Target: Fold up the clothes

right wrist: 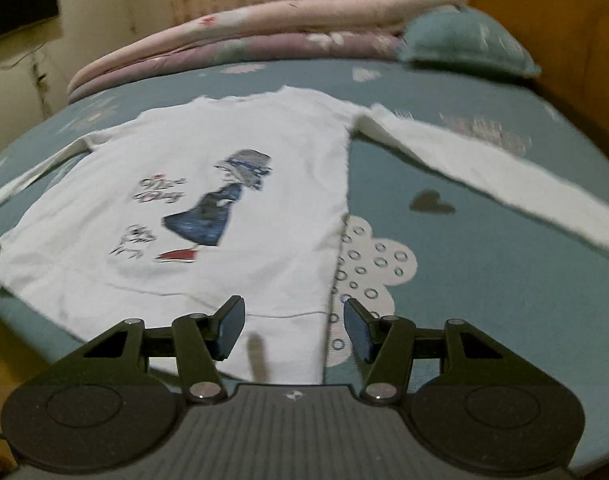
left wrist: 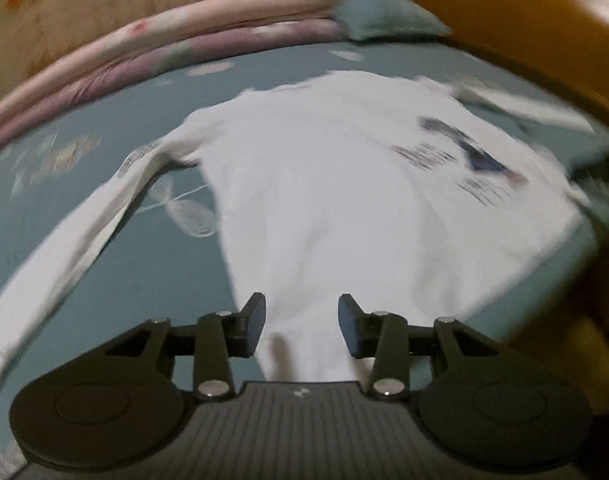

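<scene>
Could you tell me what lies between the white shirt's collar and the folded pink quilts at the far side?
Only bare teal patterned bedsheet separates the white long-sleeved shirt from the folded pink quilts, shown most clearly in the right wrist view.

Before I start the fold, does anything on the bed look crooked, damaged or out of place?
Nothing stands out. The white shirt lies flat on the teal sheet, print side up, both sleeves spread out to the sides. The folded quilts and the pillow sit at the far edge, apart from it. Both tools, left and right, are open over the hem.
</scene>
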The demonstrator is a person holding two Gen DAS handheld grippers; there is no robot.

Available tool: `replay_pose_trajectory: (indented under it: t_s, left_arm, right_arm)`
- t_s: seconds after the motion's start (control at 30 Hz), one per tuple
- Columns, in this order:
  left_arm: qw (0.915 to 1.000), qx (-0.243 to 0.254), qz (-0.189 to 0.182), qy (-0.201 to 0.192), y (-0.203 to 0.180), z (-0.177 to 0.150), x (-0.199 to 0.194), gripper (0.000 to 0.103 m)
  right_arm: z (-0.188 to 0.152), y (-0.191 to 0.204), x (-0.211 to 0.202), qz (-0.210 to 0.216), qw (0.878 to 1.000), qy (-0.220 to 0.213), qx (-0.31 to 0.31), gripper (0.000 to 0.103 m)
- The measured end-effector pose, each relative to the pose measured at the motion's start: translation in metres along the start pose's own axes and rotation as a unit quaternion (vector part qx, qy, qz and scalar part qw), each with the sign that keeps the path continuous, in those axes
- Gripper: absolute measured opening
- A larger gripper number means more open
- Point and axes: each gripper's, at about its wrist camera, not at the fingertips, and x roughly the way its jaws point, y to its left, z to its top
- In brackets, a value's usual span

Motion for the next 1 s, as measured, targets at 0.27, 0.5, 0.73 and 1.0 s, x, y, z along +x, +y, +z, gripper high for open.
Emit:
replay_pose_trajectory:
  t_s: [0.27, 0.5, 0.73, 1.0]
  left_arm:
    - [0.9992, -0.035, 0.018, 0.006, 0.020, 0.028, 0.036, 0.044]
    - [0.9996, -0.004, -0.024, 0.013, 0.016, 0.075, 0.073, 0.053]
    - [0.9986, 0.017, -0.041, 0.030, 0.020, 0.087, 0.127, 0.056]
    - [0.9932, 0.001, -0.010, 0.116, 0.034, 0.074, 0.098, 0.066]
  right_arm:
    - [0.001, 0.015, 0.014, -0.037, 0.994, 0.057, -0.085, 0.044]
    - [0.054, 0.018, 0.007, -0.032, 0.994, 0.046, -0.095, 0.045]
    - [0.090, 0.054, 0.087, 0.050, 0.987, 0.061, -0.139, 0.048]
    - [0.072, 0.023, 0.074, 0.047, 0.985, 0.135, -0.101, 0.069]
